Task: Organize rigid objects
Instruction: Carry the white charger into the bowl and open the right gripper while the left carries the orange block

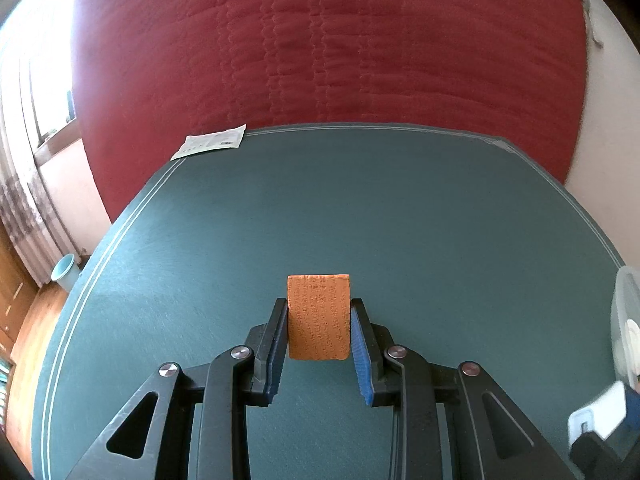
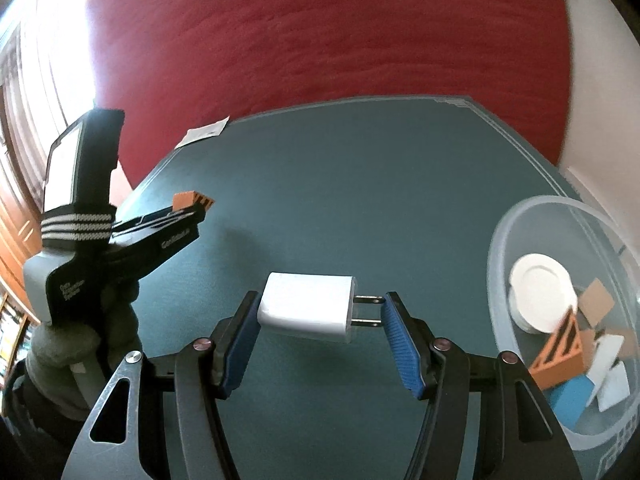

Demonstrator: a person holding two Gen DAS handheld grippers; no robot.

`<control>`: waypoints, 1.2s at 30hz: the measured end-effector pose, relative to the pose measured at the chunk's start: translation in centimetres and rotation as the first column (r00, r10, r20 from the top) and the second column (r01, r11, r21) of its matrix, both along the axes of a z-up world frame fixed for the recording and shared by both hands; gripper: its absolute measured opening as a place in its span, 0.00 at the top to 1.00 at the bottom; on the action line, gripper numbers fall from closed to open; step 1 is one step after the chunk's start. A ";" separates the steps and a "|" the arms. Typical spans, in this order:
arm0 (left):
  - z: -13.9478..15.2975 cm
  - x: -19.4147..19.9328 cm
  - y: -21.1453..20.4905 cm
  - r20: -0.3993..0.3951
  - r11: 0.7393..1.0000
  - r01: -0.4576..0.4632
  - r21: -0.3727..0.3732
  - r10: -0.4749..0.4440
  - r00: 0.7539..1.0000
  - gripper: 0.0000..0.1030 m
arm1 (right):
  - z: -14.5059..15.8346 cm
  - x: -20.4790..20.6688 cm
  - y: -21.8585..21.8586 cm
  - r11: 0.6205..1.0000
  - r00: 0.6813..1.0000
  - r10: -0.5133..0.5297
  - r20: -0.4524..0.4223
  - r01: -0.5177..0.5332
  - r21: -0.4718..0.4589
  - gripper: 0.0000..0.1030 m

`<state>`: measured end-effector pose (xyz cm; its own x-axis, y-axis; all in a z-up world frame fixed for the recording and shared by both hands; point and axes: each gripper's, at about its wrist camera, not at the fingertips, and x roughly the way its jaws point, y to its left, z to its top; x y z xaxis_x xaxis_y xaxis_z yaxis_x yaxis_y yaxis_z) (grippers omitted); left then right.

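Note:
My left gripper [image 1: 319,312] is shut on an orange block [image 1: 318,316], held above the green table [image 1: 360,208]. From the right wrist view the same left gripper [image 2: 196,210] shows at the left, a gloved hand [image 2: 80,344] around its handle, the orange block [image 2: 192,199] at its tip. My right gripper [image 2: 320,312] is shut on a white plug charger [image 2: 308,312], one pad on its body and the other on its two prongs. A clear plastic bowl [image 2: 500,248] at the right holds a white dish [image 2: 540,284], an orange striped block [image 2: 560,356] and several other pieces.
A white paper slip [image 1: 212,142] lies at the table's far left corner. A red quilted cover [image 1: 320,40] hangs behind the table. The bowl's edge [image 1: 624,320] and the right gripper's charger [image 1: 600,412] show at the right of the left wrist view.

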<state>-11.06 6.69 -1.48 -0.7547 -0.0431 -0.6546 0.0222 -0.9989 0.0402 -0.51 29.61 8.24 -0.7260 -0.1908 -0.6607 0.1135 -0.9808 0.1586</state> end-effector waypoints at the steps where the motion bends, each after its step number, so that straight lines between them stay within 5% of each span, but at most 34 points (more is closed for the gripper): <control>1: 0.0 0.1 0.1 0.000 1.000 0.001 -0.001 -0.001 1.000 0.70 | 0.0 -0.1 0.0 1.000 1.000 -0.005 -0.003 0.005 -0.001 0.40; 20: -0.5 2.3 3.5 0.013 0.996 0.084 -0.025 -0.084 0.996 0.70 | 0.2 -1.5 2.8 0.991 0.990 -0.133 -0.045 0.133 0.005 0.40; 36: -0.6 3.3 6.8 0.022 0.986 0.165 -0.026 -0.164 0.986 0.70 | -0.6 -2.6 8.0 0.947 0.944 -0.321 -0.073 0.322 0.006 0.40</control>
<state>-7.78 13.49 -2.06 -0.7398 0.0618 -0.6700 -0.1432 -0.9874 0.0670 -3.10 37.64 7.67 -0.7912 0.0717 -0.6074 -0.1982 -0.9696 0.1438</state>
